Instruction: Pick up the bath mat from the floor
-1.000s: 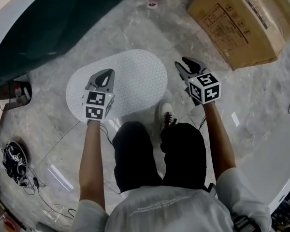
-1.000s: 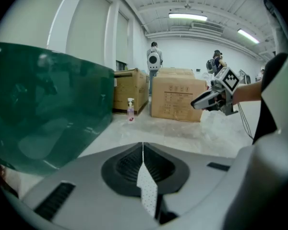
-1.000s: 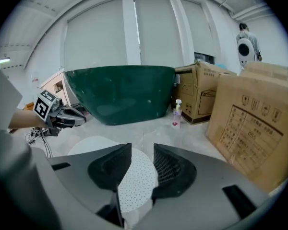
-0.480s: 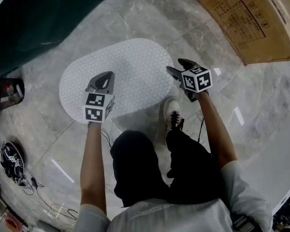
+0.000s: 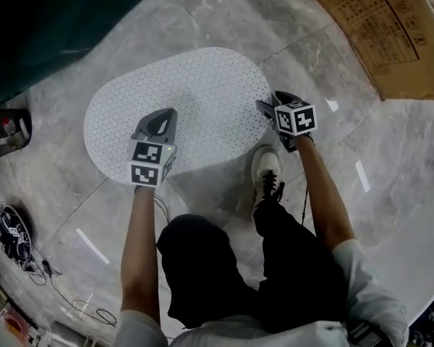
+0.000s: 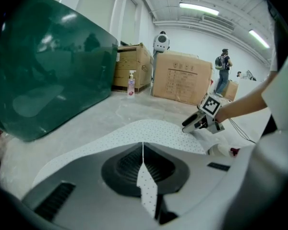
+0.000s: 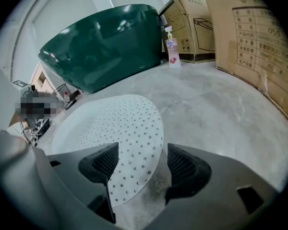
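Note:
The bath mat (image 5: 195,85) is a white oval with small dots, lying flat on the grey marble floor. My left gripper (image 5: 163,116) hovers over the mat's near edge, its jaws together at the tips and nothing held; the mat (image 6: 149,131) shows past them. My right gripper (image 5: 271,101) is at the mat's right end. Its jaws have just been opening and now stand wide in the right gripper view (image 7: 141,152), with the mat's rounded edge (image 7: 129,143) seen between them, not pressed. From the left gripper view the right gripper (image 6: 194,123) sits low by the mat.
A dark green tub (image 5: 50,20) stands beyond the mat on the left. Cardboard boxes (image 5: 390,27) stand at the far right, with a pink bottle (image 7: 173,49) beside them. My white shoe (image 5: 266,172) is just short of the mat. Cables (image 5: 14,237) lie at the left.
Both grippers have come down toward the mat, the right one further. The right gripper's jaws have spread wider. The left jaws stayed together.

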Available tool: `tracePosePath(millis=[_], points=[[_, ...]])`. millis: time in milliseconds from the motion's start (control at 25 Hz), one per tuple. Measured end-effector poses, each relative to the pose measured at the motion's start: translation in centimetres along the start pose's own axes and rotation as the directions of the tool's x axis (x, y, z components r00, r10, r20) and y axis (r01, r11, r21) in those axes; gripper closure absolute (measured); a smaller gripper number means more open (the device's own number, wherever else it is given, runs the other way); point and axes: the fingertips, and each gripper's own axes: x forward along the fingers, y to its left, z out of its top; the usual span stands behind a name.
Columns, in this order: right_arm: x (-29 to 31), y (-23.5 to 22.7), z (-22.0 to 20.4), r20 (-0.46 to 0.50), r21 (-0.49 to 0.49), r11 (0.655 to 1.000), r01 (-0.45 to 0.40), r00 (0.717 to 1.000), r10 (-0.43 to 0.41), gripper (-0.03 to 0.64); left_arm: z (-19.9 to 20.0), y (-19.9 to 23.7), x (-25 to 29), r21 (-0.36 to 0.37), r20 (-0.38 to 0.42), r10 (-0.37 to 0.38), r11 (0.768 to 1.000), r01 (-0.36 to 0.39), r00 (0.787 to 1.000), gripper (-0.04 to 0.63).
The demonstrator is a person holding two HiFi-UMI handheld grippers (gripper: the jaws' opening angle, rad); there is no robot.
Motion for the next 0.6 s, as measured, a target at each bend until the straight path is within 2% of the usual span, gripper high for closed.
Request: tracePosePath(millis=[120, 440, 600], points=[[0.7, 0.4, -0.9, -0.018, -0.012, 1.0, -0.005, 1.0, 0.004, 0.304, -0.9, -0.7, 0.1, -0.005, -0.005, -0.007, 1.0, 0.007, 1.0, 0.577], [1.1, 1.3, -0.5, 0.039, 0.028, 0.999, 0.022, 0.999, -0.023, 0.296, -1.7, -0.4, -0.4, -0.023, 0.004, 0.009, 1.0, -0.008, 1.0, 0.577], [1.7, 3.0, -0.5, 0.032, 0.02, 1.0, -0.021, 0.999, 0.02, 0.293, -1.6, -0.5, -0.7, -0.028, 0.018, 0.016, 0.999, -0.015, 1.0, 0.577]])
